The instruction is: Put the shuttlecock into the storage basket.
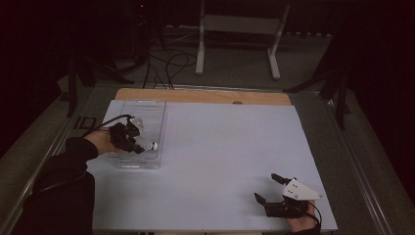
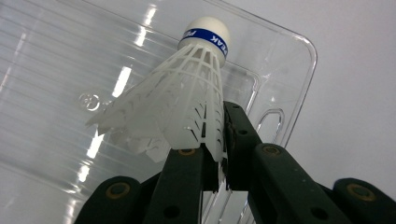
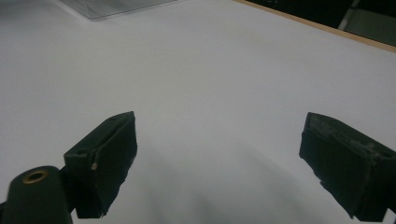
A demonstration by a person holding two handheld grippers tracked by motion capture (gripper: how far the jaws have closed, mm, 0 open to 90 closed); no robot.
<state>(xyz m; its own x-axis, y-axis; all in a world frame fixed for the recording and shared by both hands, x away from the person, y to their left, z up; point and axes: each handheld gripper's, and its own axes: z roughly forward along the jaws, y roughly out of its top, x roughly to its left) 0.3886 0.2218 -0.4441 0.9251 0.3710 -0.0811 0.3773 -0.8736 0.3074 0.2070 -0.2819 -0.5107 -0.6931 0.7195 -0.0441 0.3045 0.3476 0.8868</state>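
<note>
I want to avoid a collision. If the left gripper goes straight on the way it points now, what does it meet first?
The left gripper is shut on the shuttlecock, whose cork tip leads. Straight ahead lies the clear plastic tray, so the cork would probably touch the tray's floor first. The gap between them is hard to judge.

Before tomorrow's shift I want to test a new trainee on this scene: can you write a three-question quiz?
1. True or false: the left claw is shut on the shuttlecock's skirt.
2. What lies under the shuttlecock? A) clear tray B) bare table C) a bowl
3. Fill in: the right claw is ____ and holds nothing.

Key: 1 true; 2 A; 3 open
</note>
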